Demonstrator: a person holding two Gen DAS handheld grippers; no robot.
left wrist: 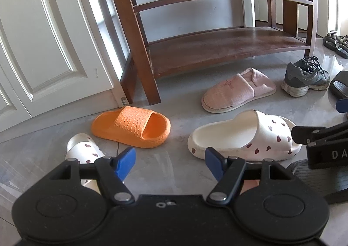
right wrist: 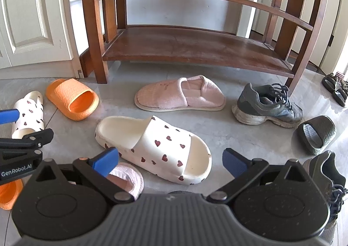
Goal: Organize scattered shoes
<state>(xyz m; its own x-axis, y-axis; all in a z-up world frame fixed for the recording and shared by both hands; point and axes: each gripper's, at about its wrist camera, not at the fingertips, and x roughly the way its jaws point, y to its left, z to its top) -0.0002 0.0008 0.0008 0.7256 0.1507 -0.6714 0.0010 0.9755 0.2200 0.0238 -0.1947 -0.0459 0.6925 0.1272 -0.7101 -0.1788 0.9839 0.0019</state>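
My left gripper (left wrist: 170,163) hangs open over bare floor. An orange slide (left wrist: 132,126) lies ahead on the left. A white heart-print slide (left wrist: 245,135) lies ahead on the right, and its twin (left wrist: 84,150) sits at the left finger. My right gripper (right wrist: 170,162) is open too, just above the toe of that white slide (right wrist: 156,148). A pink slipper (right wrist: 180,93) and a grey sneaker (right wrist: 267,104) rest in front of the wooden shoe rack (right wrist: 195,46). A second pink slipper (right wrist: 126,178) lies under the right gripper's left finger.
A dark slide (right wrist: 317,133), a second sneaker (right wrist: 326,172) and black sandals (right wrist: 335,89) lie to the right. Another orange slide (right wrist: 8,193) is at the lower left. A white panelled door (left wrist: 43,39) stands left of the rack. A grey ribbed surface (right wrist: 174,213) fills the bottom.
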